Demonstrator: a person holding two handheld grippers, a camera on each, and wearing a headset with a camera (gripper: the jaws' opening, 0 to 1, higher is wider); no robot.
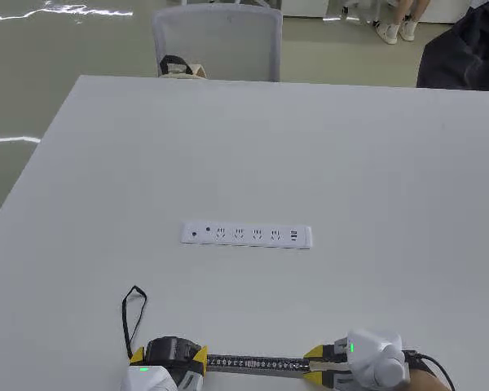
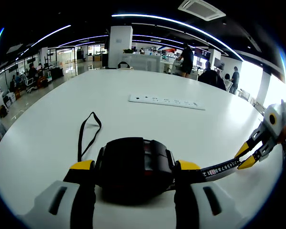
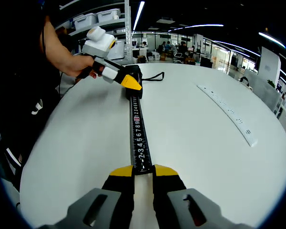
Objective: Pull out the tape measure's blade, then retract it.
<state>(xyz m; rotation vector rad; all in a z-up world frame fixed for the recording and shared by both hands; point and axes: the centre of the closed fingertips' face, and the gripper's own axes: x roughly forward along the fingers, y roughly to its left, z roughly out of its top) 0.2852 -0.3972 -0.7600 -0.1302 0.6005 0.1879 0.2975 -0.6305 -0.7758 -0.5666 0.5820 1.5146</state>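
While I count 1 tape measure (image 2: 133, 164) lying on the desk (image 1: 310, 147), I have both tools on it. The left hand-held gripper (image 1: 168, 357) is clamped across its black body, and the right hand-held gripper (image 3: 143, 171) pinches the tip of the drawn-out blade (image 3: 137, 129). 1 black wrist strap (image 1: 132, 314) loops away. 1 white power strip (image 1: 246, 235) lies well beyond, and 1 grey chair (image 1: 218, 41) stands behind. Blade print reads 2 to 9.
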